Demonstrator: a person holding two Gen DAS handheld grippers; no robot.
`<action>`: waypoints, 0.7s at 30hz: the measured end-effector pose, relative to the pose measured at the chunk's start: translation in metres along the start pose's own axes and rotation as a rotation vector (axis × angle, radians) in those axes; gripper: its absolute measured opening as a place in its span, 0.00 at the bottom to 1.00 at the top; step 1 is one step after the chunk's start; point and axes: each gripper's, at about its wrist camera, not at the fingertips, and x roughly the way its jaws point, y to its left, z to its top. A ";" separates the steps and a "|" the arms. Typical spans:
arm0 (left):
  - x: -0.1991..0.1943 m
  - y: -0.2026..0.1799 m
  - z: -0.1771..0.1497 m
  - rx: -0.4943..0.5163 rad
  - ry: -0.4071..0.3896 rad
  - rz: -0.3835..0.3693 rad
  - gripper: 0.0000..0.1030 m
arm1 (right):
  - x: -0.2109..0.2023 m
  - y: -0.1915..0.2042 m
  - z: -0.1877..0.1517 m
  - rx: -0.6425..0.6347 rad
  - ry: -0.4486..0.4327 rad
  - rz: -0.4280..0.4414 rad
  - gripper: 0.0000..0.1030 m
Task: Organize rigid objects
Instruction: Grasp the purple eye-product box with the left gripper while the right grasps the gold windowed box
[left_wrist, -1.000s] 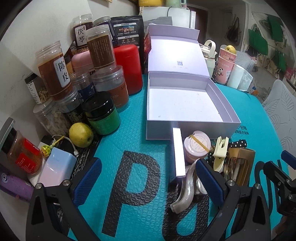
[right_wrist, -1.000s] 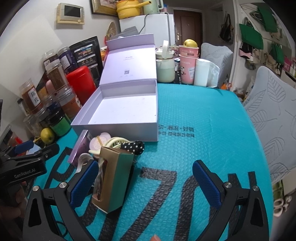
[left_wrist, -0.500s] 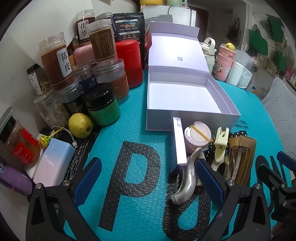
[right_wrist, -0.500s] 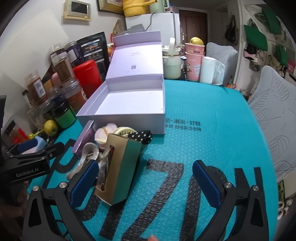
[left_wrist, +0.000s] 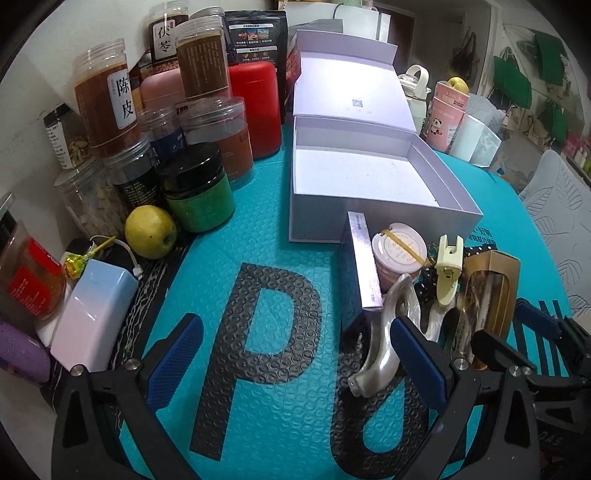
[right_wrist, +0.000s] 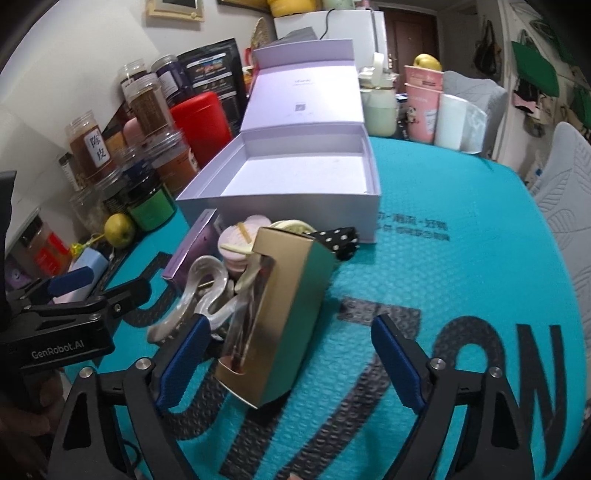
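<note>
Right gripper (right_wrist: 290, 354): jaws apart and closing; the gold box stands between the 2 blue pads (right_wrist: 184, 350), nearer the left one, and I cannot tell whether that pad touches it.
Left gripper (left_wrist: 295, 358): jaws wide apart over the black letter P printed on the teal mat, nothing between them; its right pad (left_wrist: 417, 358) is just beside the pearly clip.
Gold box (right_wrist: 277, 314): tall carton with a clear window, tilted, at the near edge of the small heap in front of the storage box.
Storage box (left_wrist: 373, 173): lilac, open and empty, lid (left_wrist: 351, 92) standing up behind it, on the teal-covered counter (right_wrist: 461, 277).
Heap: a pearly hair clip (left_wrist: 384, 339), a cream hair clip (left_wrist: 447, 269), a round pink pot (left_wrist: 397, 254) bound with a yellow band, a slim purple carton (left_wrist: 360, 273) on edge, and a black dotted bow (right_wrist: 340, 240), all close together and touching the front wall of the storage box or just beside it.
Left of counter: a cluster of jars (left_wrist: 107, 107), a red canister (left_wrist: 255, 107), a green-labelled jar with a black lid (left_wrist: 197, 192), and a yellow-green fruit (left_wrist: 149, 230) beside it.
Behind the storage box: pink cups (left_wrist: 445, 114) with a yellow fruit on top.
</note>
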 end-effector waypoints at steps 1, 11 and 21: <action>0.001 0.000 0.002 -0.001 -0.005 -0.003 1.00 | 0.002 0.000 0.000 0.000 0.003 0.001 0.84; 0.025 -0.015 0.017 0.038 -0.007 0.013 1.00 | 0.019 -0.014 -0.001 0.036 0.033 0.042 0.81; 0.048 0.014 0.018 -0.034 0.023 0.112 1.00 | 0.009 -0.025 -0.004 0.018 0.019 -0.007 0.81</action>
